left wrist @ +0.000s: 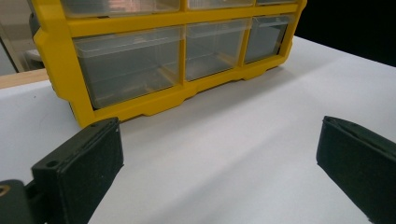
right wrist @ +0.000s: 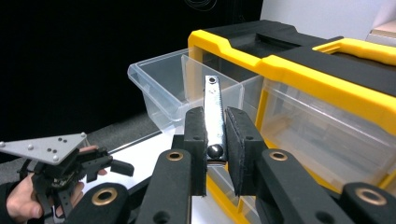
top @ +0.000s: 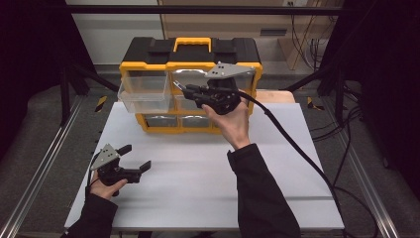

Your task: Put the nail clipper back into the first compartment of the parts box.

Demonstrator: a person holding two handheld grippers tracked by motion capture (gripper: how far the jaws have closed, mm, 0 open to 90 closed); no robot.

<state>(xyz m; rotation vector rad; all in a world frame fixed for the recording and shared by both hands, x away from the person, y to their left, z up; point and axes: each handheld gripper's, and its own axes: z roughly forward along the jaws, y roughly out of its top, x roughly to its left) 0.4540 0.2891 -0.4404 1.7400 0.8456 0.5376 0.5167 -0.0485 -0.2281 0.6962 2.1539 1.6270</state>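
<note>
A yellow and black organizer (top: 190, 64) with clear drawers stands at the back of the white table (top: 198, 183). Its top-left drawer (top: 143, 94) is pulled out and looks empty. My right gripper (top: 181, 89) is raised in front of the box, just right of that drawer. In the right gripper view it (right wrist: 215, 122) is shut on a flat metal bar (right wrist: 213, 98) that points toward the open drawer (right wrist: 163, 91). My left gripper (top: 136, 156) rests low at the table's front left, open. Its black pads (left wrist: 81, 168) are wide apart and face the organizer's (left wrist: 140, 102) lower drawers.
The right gripper's black cable (top: 302, 153) trails across the table's right side. Metal rails (top: 44, 163) run along both table sides, with dark frame posts behind. A wooden board (top: 277, 95) lies behind the organizer.
</note>
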